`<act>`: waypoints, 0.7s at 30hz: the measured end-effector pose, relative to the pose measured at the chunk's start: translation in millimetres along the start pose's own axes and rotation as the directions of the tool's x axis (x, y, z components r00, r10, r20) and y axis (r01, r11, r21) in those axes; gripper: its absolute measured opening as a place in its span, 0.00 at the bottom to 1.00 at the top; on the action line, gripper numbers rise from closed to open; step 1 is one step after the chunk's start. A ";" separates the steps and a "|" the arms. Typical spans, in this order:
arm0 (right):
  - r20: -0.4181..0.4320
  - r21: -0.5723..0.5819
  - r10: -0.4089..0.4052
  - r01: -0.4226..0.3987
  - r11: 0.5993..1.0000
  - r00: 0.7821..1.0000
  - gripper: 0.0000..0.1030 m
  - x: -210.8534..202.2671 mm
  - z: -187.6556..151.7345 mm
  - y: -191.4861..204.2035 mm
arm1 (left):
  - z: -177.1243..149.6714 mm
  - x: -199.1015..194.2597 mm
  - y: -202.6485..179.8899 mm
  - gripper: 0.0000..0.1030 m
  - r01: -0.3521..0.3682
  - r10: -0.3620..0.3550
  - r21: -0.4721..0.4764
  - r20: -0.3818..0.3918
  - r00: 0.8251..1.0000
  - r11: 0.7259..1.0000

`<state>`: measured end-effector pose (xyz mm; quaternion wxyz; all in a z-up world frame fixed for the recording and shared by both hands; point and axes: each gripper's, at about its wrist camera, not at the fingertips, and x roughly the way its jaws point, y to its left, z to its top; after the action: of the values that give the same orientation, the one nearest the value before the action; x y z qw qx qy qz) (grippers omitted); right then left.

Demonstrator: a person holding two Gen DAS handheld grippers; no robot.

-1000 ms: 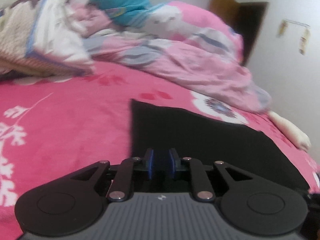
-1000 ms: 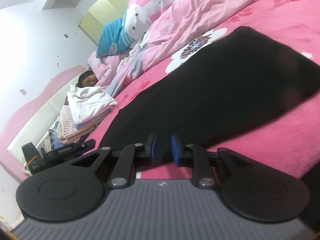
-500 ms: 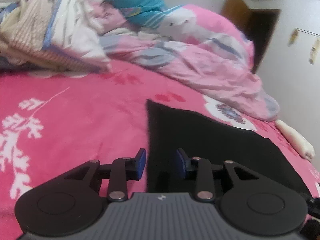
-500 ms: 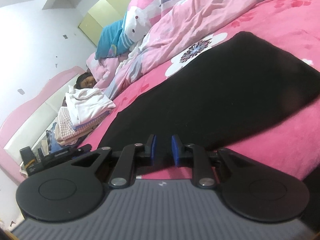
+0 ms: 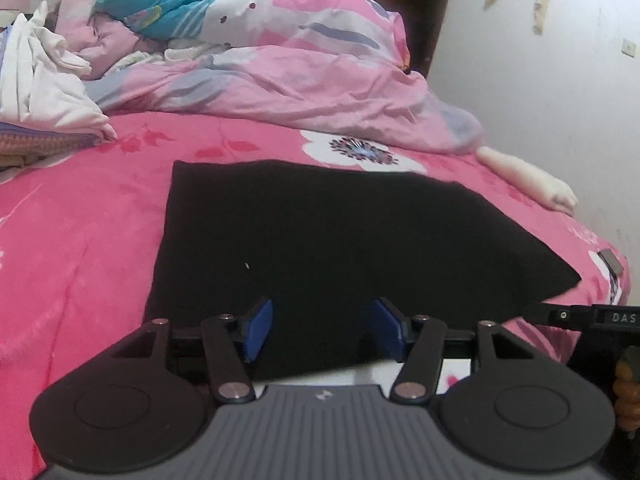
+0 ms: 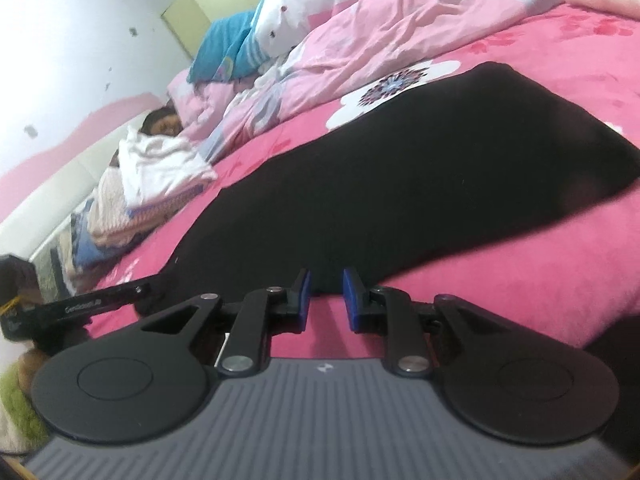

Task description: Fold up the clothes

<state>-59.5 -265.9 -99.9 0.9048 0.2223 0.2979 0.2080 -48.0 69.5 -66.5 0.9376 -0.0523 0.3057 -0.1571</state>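
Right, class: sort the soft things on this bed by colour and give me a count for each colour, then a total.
Black: 1, the flat black cloth garment.
Teal: 1, the teal pillow.
Pale pink: 1, the crumpled patterned quilt.
White: 1, the white garment topping the folded pile.
Cream: 1, the cream roll.
Total: 5

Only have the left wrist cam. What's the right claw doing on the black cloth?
Observer: The right claw sits at the near edge of the black cloth, pads narrowly apart. I can't tell whether it is gripping.
Operator: Anything behind the stack of clothes?
Observer: A person lies there, by the headboard.
Operator: Anything low on that side?
Observer: A green fuzzy thing, left of the claw.
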 end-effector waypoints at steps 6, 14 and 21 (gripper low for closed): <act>0.001 0.012 -0.006 0.006 1.000 1.000 0.29 -16.2 -3.3 7.9 | -5.2 -11.4 -8.5 0.64 -0.013 0.012 0.032 0.010 1.000 0.999; 0.052 -0.021 -0.025 0.026 0.999 0.998 0.58 -31.1 5.0 25.7 | -7.1 -20.6 -21.6 0.84 -0.019 0.019 0.062 -0.011 1.000 0.998; 0.086 0.006 -0.061 0.061 0.998 0.994 0.79 -39.2 11.2 27.7 | -7.0 -28.0 -21.7 0.95 -0.050 0.051 0.038 -0.017 0.999 0.998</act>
<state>-88.0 -266.5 -59.7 0.9223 0.2233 0.2656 0.1701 -79.1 58.1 -52.3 0.9394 -0.0254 0.3121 -0.1395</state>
